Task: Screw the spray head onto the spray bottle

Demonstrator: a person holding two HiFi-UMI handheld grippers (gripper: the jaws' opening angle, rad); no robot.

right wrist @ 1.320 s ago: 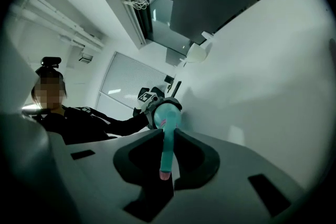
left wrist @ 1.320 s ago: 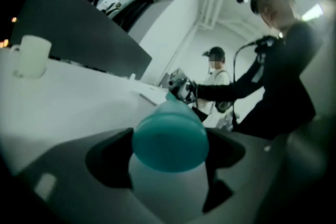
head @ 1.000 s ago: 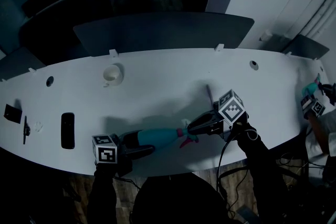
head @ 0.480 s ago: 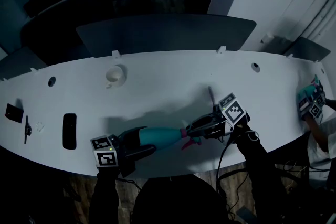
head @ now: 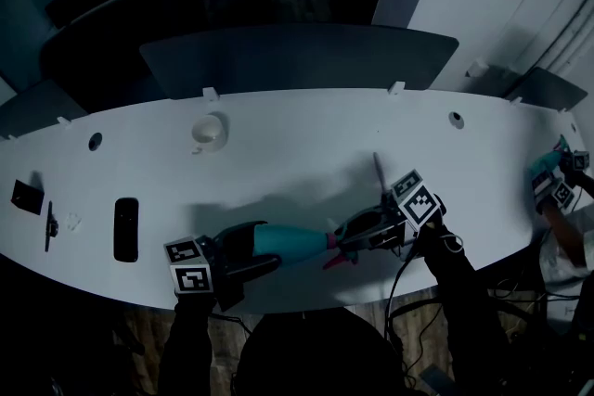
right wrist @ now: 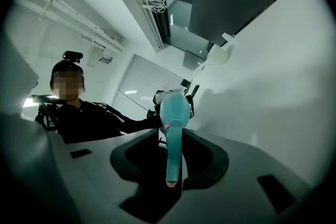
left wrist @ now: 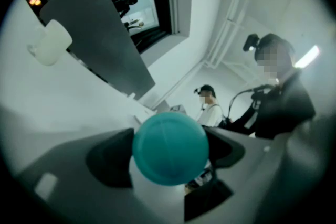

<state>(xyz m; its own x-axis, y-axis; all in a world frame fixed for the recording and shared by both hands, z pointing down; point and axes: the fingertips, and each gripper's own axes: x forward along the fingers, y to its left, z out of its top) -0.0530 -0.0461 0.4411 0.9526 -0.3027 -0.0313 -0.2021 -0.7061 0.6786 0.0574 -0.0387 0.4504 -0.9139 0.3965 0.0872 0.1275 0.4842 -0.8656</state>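
Clamping the seemingly light, slippery spray bottle [head: 292, 242] at its base, the left claw [head: 243, 248] is closed; the right claw [head: 357, 232] has just opened loosely around the spray head [right wrist: 173, 157].

spray bottle [head: 292, 242]: teal plastic, smooth, faint sheen on the rounded base.
spray head [head: 340, 246]: teal plastic with pink parts, smooth.
left tongs [head: 249, 253]: dark plastic, matt, with flat black-and-white print.
table [head: 278, 162]: white, smooth, matt.
cup [head: 206, 132], beyond the spray bottle: white, smooth, slight gloss.
screen [head: 297, 56], beyond the spray bottle: grey, matt.
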